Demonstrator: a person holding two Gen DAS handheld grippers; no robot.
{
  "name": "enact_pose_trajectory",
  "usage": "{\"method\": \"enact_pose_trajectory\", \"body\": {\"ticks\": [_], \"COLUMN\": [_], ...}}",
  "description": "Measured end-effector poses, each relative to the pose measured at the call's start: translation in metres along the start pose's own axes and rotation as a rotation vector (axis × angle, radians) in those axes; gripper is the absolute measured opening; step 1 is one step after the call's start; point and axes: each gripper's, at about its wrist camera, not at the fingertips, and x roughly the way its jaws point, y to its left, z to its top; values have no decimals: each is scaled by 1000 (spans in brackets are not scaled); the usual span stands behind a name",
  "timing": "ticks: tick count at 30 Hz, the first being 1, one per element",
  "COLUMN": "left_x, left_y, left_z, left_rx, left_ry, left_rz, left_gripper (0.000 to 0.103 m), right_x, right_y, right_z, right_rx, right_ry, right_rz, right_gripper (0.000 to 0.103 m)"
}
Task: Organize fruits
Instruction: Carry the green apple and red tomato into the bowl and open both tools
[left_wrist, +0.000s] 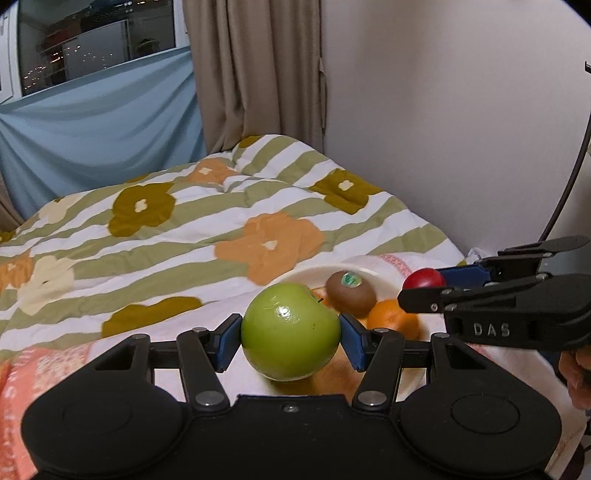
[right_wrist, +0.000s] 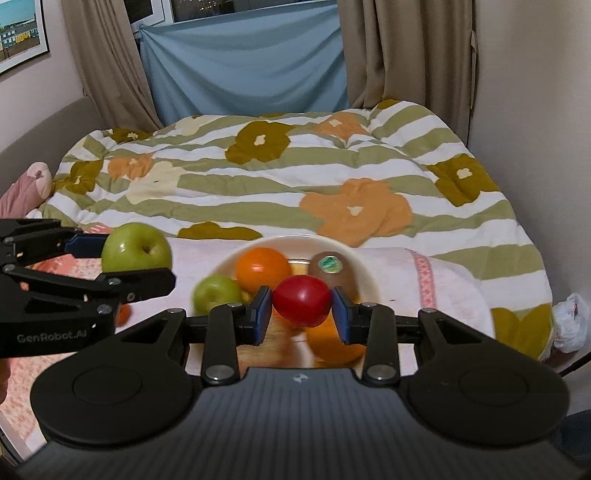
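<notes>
While the left wrist view shows the left hand-held gripper (left_wrist: 290, 338) clamped on a green apple (left_wrist: 290, 331), blue pads (left_wrist: 229, 341) at the widest part on both sides, the apple hangs above the bed and a white bowl (left_wrist: 364, 266), not resting on either. It's smooth and shiny w/ a bright glare spot, so prob. slick; looks round, stiff and on the heavier side for a two-pad pinch, so holding across the middle as here seems right, since higher or lower on the curve it could squirt out. Behind it a kiwi (left_wrist: 350, 292) w/ sticker and an orange (left_wrist: 393, 319) sit in the bowl, touching each other. At right the right hand-held gripper (left_wrist: 424, 284) comes in w/ a red fruit (left_wrist: 423, 278) between its fingers. In the right wrist view that gripper (right_wrist: 302, 310) is shut on the red fruit (right_wrist: 302, 300), pads on its left and right flanks, held over the bowl (right_wrist: 369, 266). It's glossy and small, prob. light; whether tomato or small apple I can't tell, so if soft-skinned, ease off on squeeze. Below it: the orange (right_wrist: 263, 268), the kiwi (right_wrist: 334, 271), a smaller green apple (right_wrist: 216, 294) near the bowl's left rim, and something orange, blurred, under the gripper. The kiwi looks fuzzy, so grippier but bruisable. At left the other gripper (right_wrist: 136, 258) carries the big apple (right_wrist: 136, 252), well clear of the bowl, above pink cloth (right_wrist: 207, 251).
</notes>
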Motion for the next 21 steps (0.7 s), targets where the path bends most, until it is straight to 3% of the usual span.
{"method": "enact_pose_trajectory", "body": {"ticks": [12,21], "left_x": [74,103], "left_y": [-43,-54], "left_z": [24,26], "left_rx": [35,52], "left_ry": [43,95], "left_rz": [-16,9], "left_gripper": [61,61], "right_x": [30,40], "right_y": [-63,-80], "right_z": [-3,-8], "right_rx": [1,11], "right_ry": [34,51], "right_rz": [14,33], "right_gripper": [50,50]}}
